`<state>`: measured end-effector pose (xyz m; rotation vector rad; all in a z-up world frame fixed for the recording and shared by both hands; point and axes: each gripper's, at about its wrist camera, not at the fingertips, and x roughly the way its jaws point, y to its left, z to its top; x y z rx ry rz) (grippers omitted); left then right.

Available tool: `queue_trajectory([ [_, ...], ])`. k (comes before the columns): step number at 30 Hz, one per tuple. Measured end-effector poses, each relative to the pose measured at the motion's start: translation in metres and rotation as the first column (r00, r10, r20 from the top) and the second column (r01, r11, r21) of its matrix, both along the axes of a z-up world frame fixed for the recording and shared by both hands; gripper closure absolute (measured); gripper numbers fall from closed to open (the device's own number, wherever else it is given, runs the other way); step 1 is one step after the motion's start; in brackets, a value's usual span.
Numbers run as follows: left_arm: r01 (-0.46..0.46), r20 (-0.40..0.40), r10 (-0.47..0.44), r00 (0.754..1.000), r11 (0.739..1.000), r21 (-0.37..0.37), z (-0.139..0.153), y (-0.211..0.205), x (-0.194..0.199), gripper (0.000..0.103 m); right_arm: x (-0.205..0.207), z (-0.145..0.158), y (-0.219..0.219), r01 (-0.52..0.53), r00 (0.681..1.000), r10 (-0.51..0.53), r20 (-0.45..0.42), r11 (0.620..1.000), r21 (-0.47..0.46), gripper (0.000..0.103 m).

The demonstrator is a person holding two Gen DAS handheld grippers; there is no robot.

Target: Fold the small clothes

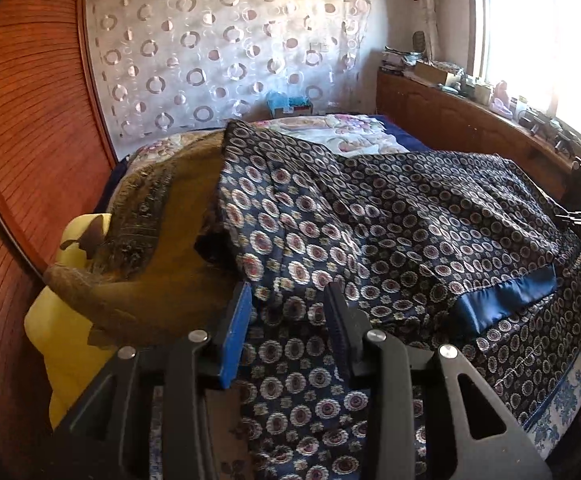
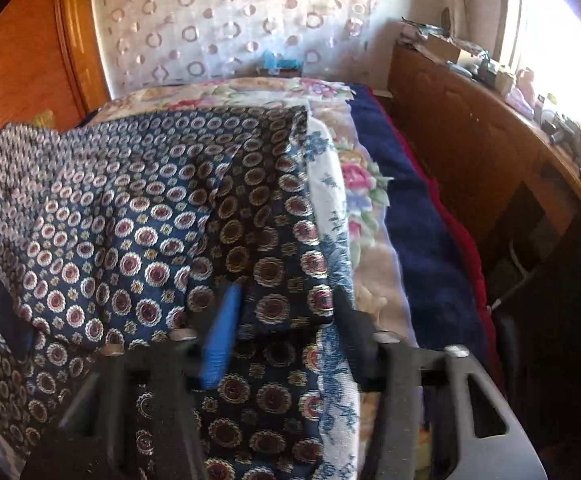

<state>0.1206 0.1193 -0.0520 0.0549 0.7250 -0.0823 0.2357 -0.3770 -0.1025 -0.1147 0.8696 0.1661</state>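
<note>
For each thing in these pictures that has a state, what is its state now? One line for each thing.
left claw: open, fingers either side of the cloth, not closed on it.
right claw: open, over the cloth's edge.
patterned navy garment: spread on the bed, rumpled, one part turned over, not folded.
brown garment: crumpled in a heap.
yellow item: partly under the brown garment.

No readable text, label, brand, number or sign shows in either view.
</note>
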Motion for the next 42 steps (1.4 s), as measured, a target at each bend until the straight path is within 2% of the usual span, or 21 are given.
queue_trajectory([
  [1,-0.007,0.005,0.007,1.0,1.0,-0.004,0.002,0.003,0.0,0.067,-0.001,0.0,0.001,0.0,1.0,0.0,0.006,1.0,-0.01,0.071],
  [2,-0.011,0.006,0.011,1.0,1.0,-0.009,0.003,0.006,0.0,0.067,-0.002,0.0,0.003,-0.001,1.0,0.002,0.015,1.0,-0.017,0.079],
  [6,-0.031,0.02,0.031,0.999,1.0,-0.006,0.009,0.012,0.004,0.067,-0.001,-0.001,0.006,-0.016,1.0,0.016,0.018,1.0,-0.008,0.093],
  [12,-0.058,0.053,0.057,0.997,0.998,0.011,0.016,0.016,0.02,0.067,-0.001,-0.003,0.009,-0.017,1.0,0.017,0.018,1.0,-0.023,0.093],
  [15,-0.029,0.033,0.031,0.999,0.999,-0.046,0.014,0.022,0.032,0.079,-0.001,-0.004,0.011,-0.016,1.0,0.016,0.021,0.999,-0.034,0.093],
  [18,-0.033,0.005,0.033,0.999,0.999,-0.031,0.008,0.023,0.041,0.1,-0.003,-0.004,0.013,-0.015,1.0,0.016,0.025,0.999,-0.043,0.093],
  [19,-0.026,-0.01,0.026,1.0,0.999,-0.026,0.005,0.022,0.044,0.102,-0.003,-0.004,0.014,-0.016,1.0,0.017,0.026,0.999,-0.048,0.095],
  [22,-0.016,0.01,0.016,1.0,1.0,0.018,0.008,0.015,0.037,0.103,-0.005,-0.004,0.02,-0.024,0.999,0.027,0.035,0.997,-0.074,0.099],
  [28,0.0,0.081,-0.002,0.997,0.999,0.033,0.039,0.007,0.016,0.103,-0.011,0.007,0.014,-0.019,0.995,0.024,0.095,0.998,-0.052,0.103],
  [34,0.02,0.122,-0.021,0.992,1.0,0.012,0.057,0.0,-0.007,0.103,-0.021,0.036,0.01,-0.044,0.989,0.043,0.142,0.999,0.004,0.103],
  [37,0.006,0.16,-0.005,0.987,1.0,-0.008,0.056,0.002,-0.027,0.103,-0.027,0.052,0.006,-0.062,0.986,0.057,0.158,0.998,0.03,0.103],
  [42,-0.004,0.17,0.012,0.985,0.999,-0.047,0.046,0.005,-0.049,0.103,-0.043,0.071,-0.005,-0.083,0.982,0.071,0.174,0.995,0.059,0.103],
])
